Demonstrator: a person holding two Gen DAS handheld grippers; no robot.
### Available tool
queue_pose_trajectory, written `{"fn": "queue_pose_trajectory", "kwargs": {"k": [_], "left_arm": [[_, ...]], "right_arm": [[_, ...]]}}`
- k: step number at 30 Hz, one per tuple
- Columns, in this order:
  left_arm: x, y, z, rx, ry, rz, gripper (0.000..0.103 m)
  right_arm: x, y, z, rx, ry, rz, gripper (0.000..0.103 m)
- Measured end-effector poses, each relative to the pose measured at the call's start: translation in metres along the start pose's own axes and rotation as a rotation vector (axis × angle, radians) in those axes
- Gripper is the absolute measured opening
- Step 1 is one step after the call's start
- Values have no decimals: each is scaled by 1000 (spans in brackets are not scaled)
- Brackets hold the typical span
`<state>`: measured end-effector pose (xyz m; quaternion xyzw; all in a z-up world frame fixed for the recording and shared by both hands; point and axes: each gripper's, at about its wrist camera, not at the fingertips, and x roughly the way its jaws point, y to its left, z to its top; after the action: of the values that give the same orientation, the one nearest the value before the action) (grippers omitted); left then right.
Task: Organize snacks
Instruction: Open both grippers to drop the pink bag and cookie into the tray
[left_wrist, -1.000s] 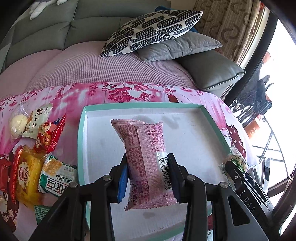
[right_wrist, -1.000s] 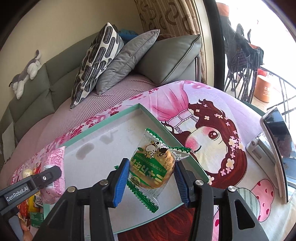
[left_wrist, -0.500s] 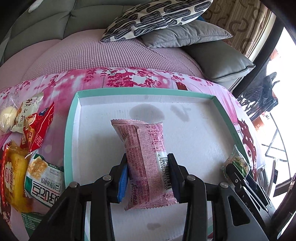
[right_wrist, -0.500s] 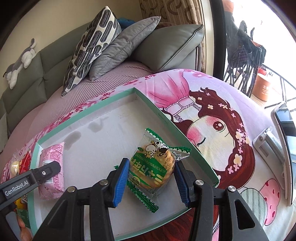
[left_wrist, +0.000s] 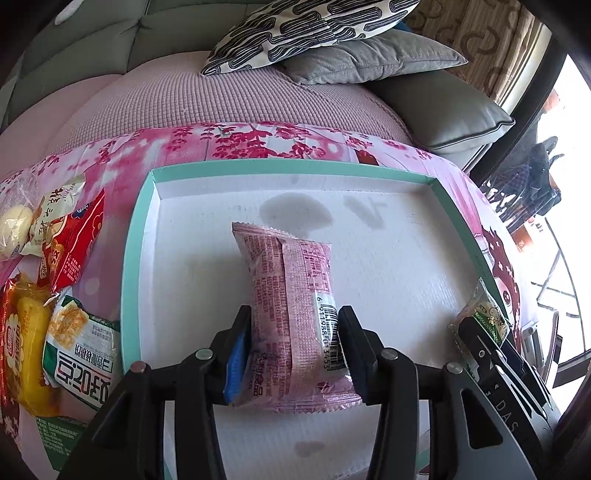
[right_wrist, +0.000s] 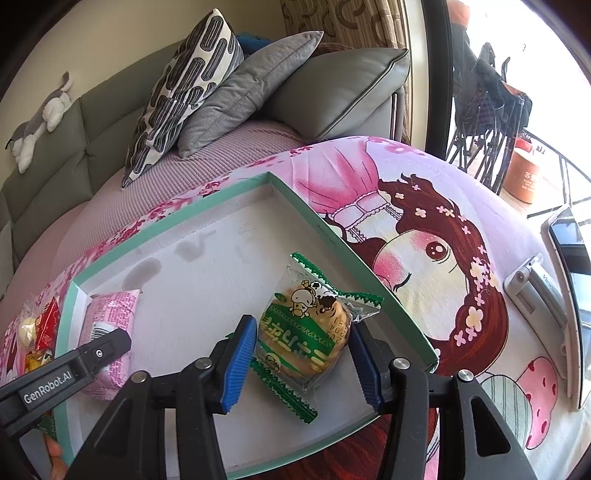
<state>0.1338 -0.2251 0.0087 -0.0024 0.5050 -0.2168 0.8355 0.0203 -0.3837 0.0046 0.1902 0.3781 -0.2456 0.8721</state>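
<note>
A shallow white tray with a teal rim (left_wrist: 295, 164) lies on a pink cartoon-print cloth. The pink snack packet (left_wrist: 291, 295) rests on the tray floor near its left side, between the fingers of my left gripper (left_wrist: 293, 347). The jaws are opening and the pads stand just off the wrapper. A green-and-clear cookie packet (right_wrist: 306, 328) lies by the tray's right rim (right_wrist: 354, 254), inside my right gripper (right_wrist: 303, 365). Those jaws are opening too, with gaps on both sides. The pink packet (right_wrist: 110, 314) shows in the right wrist view as well.
Several loose snack packets (left_wrist: 70, 317) are piled on the cloth left of the tray. A tablet on a stand (right_wrist: 569, 258) sits at the right. Cushions (left_wrist: 369, 55) and a sofa lie beyond, with a plush toy (right_wrist: 40, 118) on the backrest.
Both grippers lowered their packets onto the tray floor, then both pairs of jaws widened and let the wrappers go. The left gripper came lower and closer to the tray.
</note>
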Motion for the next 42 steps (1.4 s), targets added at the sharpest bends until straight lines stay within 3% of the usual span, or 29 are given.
{"fn": "queue_pose_trajectory", "kwargs": {"k": [7, 9, 11, 18, 22, 25, 30, 32, 42], "left_arm": [[-5, 0, 0, 2, -8, 20, 52], [-12, -2, 1, 10, -24, 15, 54], [-20, -5, 3, 16, -44, 7, 66], [-41, -10, 9, 29, -93, 12, 66], [-44, -6, 10, 24, -106, 53, 68], [-44, 0, 9, 2, -128, 92, 89], [-45, 12, 8, -9, -171, 162, 96], [-47, 16, 7, -12, -190, 178, 100], [-65, 28, -6, 3, -325, 208, 100]], "right_arm": [[-3, -1, 1, -3, -17, 0, 68], [-5, -5, 2, 15, -17, 1, 68], [-8, -9, 4, 36, -20, 8, 68], [-18, -13, 8, 51, -39, 6, 68], [-19, -12, 8, 46, -44, 13, 68], [-17, -9, 7, 28, -43, 11, 80], [-19, -7, 6, 15, -61, 29, 103], [-20, -4, 6, -3, -70, 16, 103], [-24, 6, 4, -62, -84, 0, 103]]}}
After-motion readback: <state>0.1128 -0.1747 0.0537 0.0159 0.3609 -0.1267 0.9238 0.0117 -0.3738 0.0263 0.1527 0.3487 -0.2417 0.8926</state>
